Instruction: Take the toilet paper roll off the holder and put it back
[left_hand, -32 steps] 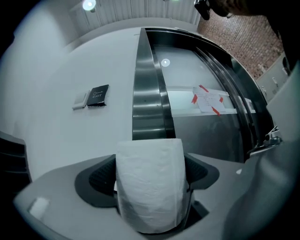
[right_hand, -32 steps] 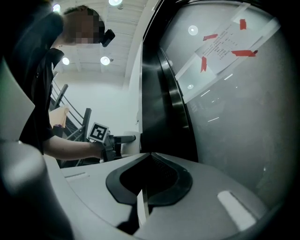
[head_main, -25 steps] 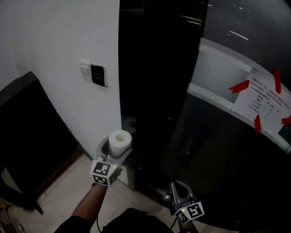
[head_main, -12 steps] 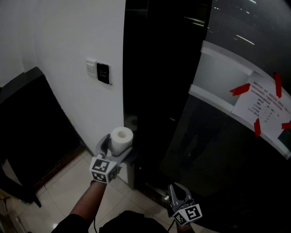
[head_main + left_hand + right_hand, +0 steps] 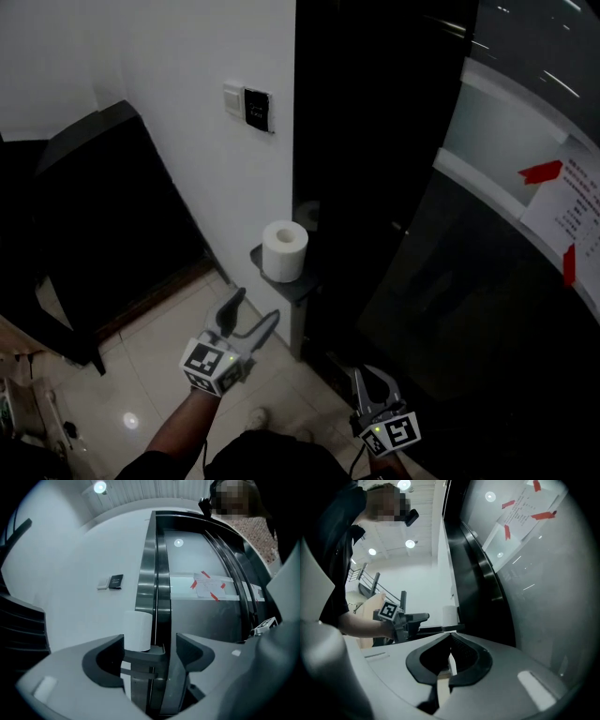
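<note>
— While hovering over the floor tiles [image 5: 155, 361], gaping wide at the left gripper [image 5: 257, 306] and clamping nothing; having just been closing a little, with only air between the pads.

— Agreeing. Pointing level toward the toilet paper roll [image 5: 284, 249], standing upright ahead of those tongs and clearly apart from them.

— Sitting on the holder [image 5: 302, 287]?

— Yes, sitting on it: a small dark shelf directly under the roll, jutting out beside the black column [image 5: 366, 141] just beyond.

— And at the right gripper [image 5: 451, 653]?

— Pressing together, pad on pad, and carrying nothing. Hanging off to the right of the left tongs and farther back from the roll, close beside the dark glass panel [image 5: 469, 309].

— Anything farther out?

— Looking past the left tongs and up the white wall [image 5: 169, 56]: a switch plate [image 5: 249, 104], well above the roll. Looking up and right from the right tongs: a printed notice [image 5: 577, 202], taped on with red strips.
</note>
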Action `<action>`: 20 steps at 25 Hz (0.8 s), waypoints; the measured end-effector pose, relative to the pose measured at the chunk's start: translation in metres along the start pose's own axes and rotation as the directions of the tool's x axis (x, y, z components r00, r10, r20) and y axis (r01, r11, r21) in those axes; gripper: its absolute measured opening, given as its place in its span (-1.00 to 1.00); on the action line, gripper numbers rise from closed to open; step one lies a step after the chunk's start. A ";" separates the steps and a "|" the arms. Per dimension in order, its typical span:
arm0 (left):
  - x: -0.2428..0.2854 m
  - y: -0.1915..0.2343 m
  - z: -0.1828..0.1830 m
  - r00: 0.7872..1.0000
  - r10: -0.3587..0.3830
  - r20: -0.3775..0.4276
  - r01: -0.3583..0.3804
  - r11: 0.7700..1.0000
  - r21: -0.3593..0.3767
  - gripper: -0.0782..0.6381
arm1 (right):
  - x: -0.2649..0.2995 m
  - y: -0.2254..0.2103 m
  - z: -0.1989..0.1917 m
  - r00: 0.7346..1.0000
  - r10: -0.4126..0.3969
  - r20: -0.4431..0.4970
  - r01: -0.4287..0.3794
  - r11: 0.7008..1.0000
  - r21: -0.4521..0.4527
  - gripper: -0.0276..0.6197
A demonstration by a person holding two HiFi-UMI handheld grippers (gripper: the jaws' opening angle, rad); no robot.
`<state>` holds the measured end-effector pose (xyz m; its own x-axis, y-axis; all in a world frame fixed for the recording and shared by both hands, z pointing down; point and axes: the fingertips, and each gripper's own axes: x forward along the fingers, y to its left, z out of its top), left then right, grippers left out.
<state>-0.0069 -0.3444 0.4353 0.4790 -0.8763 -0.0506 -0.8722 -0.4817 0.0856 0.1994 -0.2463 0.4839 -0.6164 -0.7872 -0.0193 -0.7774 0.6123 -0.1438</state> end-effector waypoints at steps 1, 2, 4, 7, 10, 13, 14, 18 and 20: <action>-0.013 -0.002 0.002 1.000 0.017 0.003 -0.017 1.000 -0.018 0.11 | 0.002 0.004 -0.003 1.000 0.026 -0.005 -0.026 1.000 0.001 -0.87; -0.026 -0.004 0.004 0.999 0.037 0.007 -0.037 0.999 -0.039 -0.08 | 0.005 0.007 -0.006 0.999 0.050 -0.008 -0.050 0.999 0.004 -0.87; -0.049 -0.006 0.009 0.997 0.077 0.018 -0.076 0.994 -0.073 -0.55 | 0.011 0.013 -0.013 0.996 0.088 -0.013 -0.088 0.996 0.017 -0.87; -0.084 -0.005 0.002 0.992 0.130 -0.004 -0.130 0.988 -0.086 -0.78 | 0.014 0.031 -0.025 0.992 0.129 -0.017 -0.128 0.990 0.053 -0.87; -0.108 -0.003 -0.007 0.987 0.162 -0.013 -0.163 0.983 -0.086 -0.78 | 0.012 0.045 -0.031 0.990 0.141 -0.017 -0.140 0.988 0.067 -0.87; -0.127 -0.006 -0.007 0.990 0.142 0.004 -0.141 0.985 -0.100 -0.78 | 0.008 0.060 -0.032 0.993 0.119 -0.011 -0.117 0.991 0.070 -0.87; -0.134 -0.008 -0.007 0.992 0.127 0.006 -0.126 0.987 -0.104 -0.78 | 0.007 0.068 -0.032 0.994 0.111 -0.009 -0.110 0.992 0.066 -0.87; -0.170 -0.011 0.003 0.999 0.033 0.034 -0.029 0.995 -0.091 -0.78 | 0.000 0.116 -0.030 0.997 0.077 -0.011 -0.077 0.997 0.017 -0.87; -0.197 -0.002 0.005 0.999 0.001 0.047 0.003 0.996 -0.085 -0.78 | -0.003 0.152 -0.027 0.998 0.060 -0.008 -0.060 0.998 -0.031 -0.87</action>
<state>-0.0998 -0.1709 0.4403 0.4734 -0.8755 -0.0972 -0.8589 -0.4833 0.1695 0.0802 -0.1491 0.4886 -0.6630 -0.7484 -0.0197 -0.7424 0.6607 -0.1113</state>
